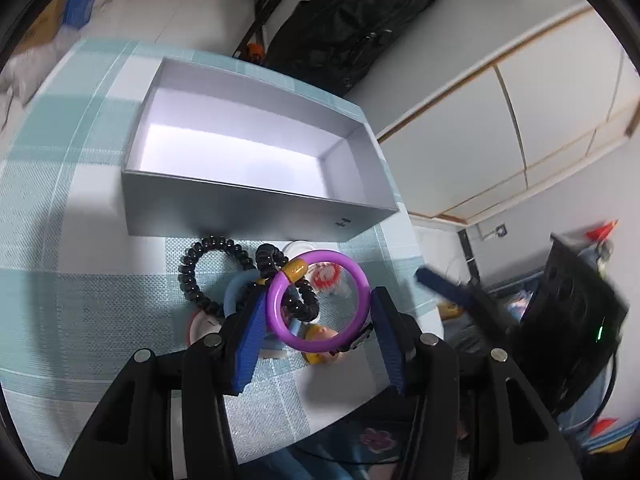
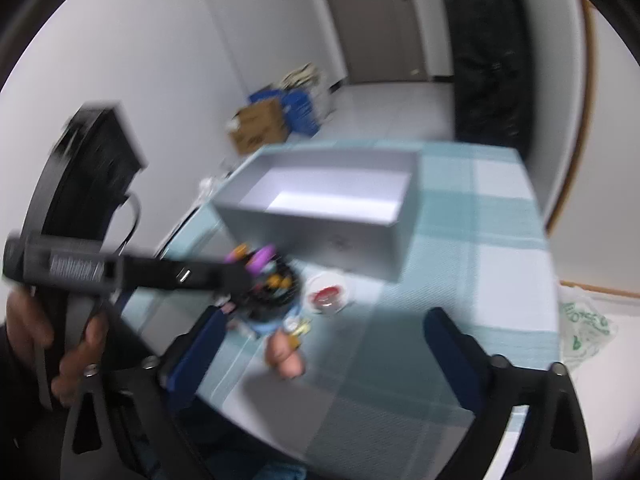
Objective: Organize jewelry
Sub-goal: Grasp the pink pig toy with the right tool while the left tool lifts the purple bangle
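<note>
My left gripper (image 1: 320,296) is shut on a purple bangle (image 1: 276,300) with a yellow bead, held a little above a jewelry pile on the teal checked tablecloth (image 1: 80,300). Under it lie black spiral hair ties (image 1: 196,276), a light blue ring (image 1: 234,292) and a red piece in a clear bag (image 1: 326,276). An open, empty grey box (image 1: 224,208) stands just behind the pile. In the right wrist view, blurred, my right gripper (image 2: 326,316) stands open near the pile (image 2: 272,300), nothing between its fingers. A hand (image 2: 40,340) carries the left gripper there, the bangle (image 2: 260,260) at its tip.
The round table's edge (image 1: 360,400) curves close in front of both grippers. A black bag (image 1: 352,20) stands on the floor beyond the table. A cardboard box (image 2: 260,124) and blue packs sit by the far wall. A plastic bag (image 2: 584,332) lies to the right.
</note>
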`<state>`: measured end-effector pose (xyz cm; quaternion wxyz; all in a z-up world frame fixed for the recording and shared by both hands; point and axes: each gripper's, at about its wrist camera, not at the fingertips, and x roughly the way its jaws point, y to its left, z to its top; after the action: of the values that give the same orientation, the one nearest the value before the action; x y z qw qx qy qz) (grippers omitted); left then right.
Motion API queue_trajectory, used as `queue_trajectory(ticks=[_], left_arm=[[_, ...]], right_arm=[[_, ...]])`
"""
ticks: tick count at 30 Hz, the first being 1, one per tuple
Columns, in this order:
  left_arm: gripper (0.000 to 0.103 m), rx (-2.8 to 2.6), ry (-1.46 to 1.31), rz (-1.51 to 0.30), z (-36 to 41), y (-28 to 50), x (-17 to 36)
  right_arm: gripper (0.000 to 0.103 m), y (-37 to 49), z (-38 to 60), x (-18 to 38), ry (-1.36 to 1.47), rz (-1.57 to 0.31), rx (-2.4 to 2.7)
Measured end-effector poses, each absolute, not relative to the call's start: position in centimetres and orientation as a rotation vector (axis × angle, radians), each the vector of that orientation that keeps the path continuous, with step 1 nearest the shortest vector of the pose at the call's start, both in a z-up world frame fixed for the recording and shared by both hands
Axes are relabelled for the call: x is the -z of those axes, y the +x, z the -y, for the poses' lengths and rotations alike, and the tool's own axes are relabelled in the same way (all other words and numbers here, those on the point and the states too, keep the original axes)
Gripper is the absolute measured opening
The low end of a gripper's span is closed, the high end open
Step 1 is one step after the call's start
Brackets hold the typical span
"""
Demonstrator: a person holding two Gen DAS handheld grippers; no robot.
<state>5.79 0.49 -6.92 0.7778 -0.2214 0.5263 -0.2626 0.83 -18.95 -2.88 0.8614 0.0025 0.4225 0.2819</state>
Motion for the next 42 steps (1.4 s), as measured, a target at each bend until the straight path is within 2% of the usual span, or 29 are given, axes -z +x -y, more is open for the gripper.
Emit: queue_trajectory(ticks=[5,9,11,13,16,25,26,27,28,42], left_arm=[[0.046,0.593,-0.480,-1.124,-0.5,5.9,6.2],[0.046,0.591,-0.498,-1.152,-0.9,6.0,6.6],[0.046,0.553,-0.487,-1.179,-1.0,6.2,7.2],[0.046,0.530,-0.463,-1.193,-0.9,6.4,7.4],[0.047,0.500,-0.391,-1.182,-0.4,6.3,7.0],[0.049,0.426,-0.185,-1.151,0.4,5.2,6.3],[0.053,0.424,-0.156,-1.141,0.5,5.0,6.2],[0.068,0.418,-0.129,-1.130,0.6,4.8,6.0],[0.074,0.410,-0.112,-1.119,0.6,4.6,6.0],[0.074,0.351,-0.013,-1.089,2.0,3.7,6.0]], right_arm=[[0.076,0.2,16.8,4.3,-0.066,-0.946,-0.650],[0.071,-0.3,15.8,5.1,-0.098,-0.970,-0.677],[0.054,-0.3,15.5,5.4,-0.104,-0.980,-0.684],[0.047,-0.3,15.1,5.8,-0.112,-0.998,-0.684],[0.025,-0.4,14.8,6.1,-0.140,-1.010,-0.682],[0.024,-0.5,15.3,5.8,-0.139,-0.995,-0.674],[0.024,-0.4,15.4,5.9,-0.138,-0.999,-0.670],[0.024,-0.4,15.5,5.9,-0.132,-1.006,-0.671],[0.024,0.1,15.4,5.9,-0.129,-1.013,-0.672],[0.023,1.1,17.8,5.2,-0.020,-1.013,-0.638]])
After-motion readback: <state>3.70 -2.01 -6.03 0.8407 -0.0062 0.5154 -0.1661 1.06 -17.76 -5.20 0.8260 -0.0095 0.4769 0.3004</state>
